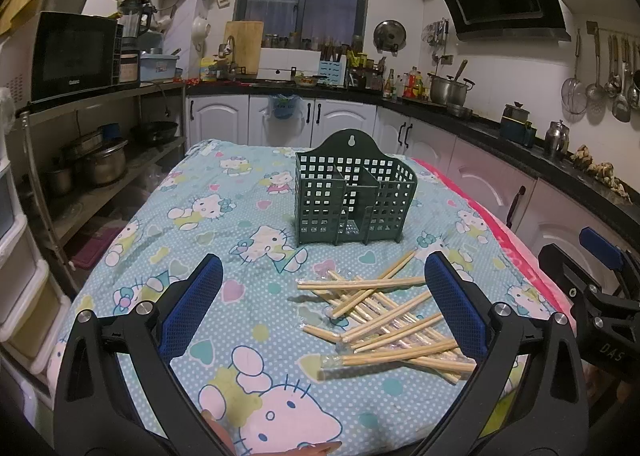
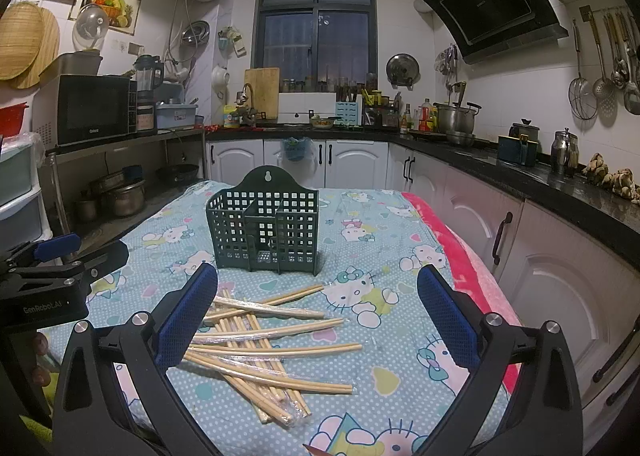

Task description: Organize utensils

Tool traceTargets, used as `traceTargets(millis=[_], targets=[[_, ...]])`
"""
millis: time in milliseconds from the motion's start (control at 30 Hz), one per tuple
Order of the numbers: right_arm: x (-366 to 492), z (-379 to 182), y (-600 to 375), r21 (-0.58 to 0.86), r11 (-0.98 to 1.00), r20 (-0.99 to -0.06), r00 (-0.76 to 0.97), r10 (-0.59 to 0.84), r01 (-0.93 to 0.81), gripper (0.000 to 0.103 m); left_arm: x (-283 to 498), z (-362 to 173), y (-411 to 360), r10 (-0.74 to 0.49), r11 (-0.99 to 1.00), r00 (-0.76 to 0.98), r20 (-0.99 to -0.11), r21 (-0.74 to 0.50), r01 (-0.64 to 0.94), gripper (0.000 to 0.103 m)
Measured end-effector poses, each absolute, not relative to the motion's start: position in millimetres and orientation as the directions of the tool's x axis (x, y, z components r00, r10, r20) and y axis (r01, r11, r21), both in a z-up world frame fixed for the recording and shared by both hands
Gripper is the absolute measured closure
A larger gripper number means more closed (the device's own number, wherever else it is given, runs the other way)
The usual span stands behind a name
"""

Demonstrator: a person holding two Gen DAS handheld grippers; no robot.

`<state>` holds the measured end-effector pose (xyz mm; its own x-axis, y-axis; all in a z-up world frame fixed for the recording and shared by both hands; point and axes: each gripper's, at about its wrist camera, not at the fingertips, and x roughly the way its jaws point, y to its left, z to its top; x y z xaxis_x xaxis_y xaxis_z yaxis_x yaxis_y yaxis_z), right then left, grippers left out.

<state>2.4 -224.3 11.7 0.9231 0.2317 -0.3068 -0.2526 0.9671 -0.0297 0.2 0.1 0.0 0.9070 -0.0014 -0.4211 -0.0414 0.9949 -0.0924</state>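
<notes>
From the left wrist view, the left gripper (image 1: 323,296) has its blue mesh-padded fingers (image 1: 200,296) spread wide and holding nothing. Between and just past the fingertips lies a loose heap of pale wooden chopsticks (image 1: 384,320), several in clear crinkly plastic sleeves, crossing each other at all angles and reaching under the right-hand finger. Farther ahead, well beyond the fingertips and slightly right of centre, stands the dark green perforated plastic utensil holder (image 1: 354,200), upright, with a square-grid wall, a hanging tab and inner dividers; its compartments look empty. Everything rests on a surface covered with a soft light-blue polka-dot cartoon-cat cloth (image 1: 224,196). The other gripper shows at the right edge.

From the right wrist view, the right gripper (image 2: 318,302) is likewise wide apart and empty. The chopsticks (image 2: 264,340) sit between the fingers, mostly toward the left-hand finger (image 2: 188,316) and partly hidden behind it. The holder (image 2: 264,224) stands ahead, beyond the left fingertip.

By my reading the sorting has not begun: no chopstick is in the holder, so the whole pile remains to be picked up and stood inside.
</notes>
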Motion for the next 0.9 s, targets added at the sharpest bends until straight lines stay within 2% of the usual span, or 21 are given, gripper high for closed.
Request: traceTargets(millis=[900], targets=[[2.3,11.5,-224.7,-0.026,0.968,-0.306,0.923,0.231,-0.251,0.006,-1.6,18.2,4.9,-0.009,0.995,0.913,-0.409,-0.098,-0.034,0.010]])
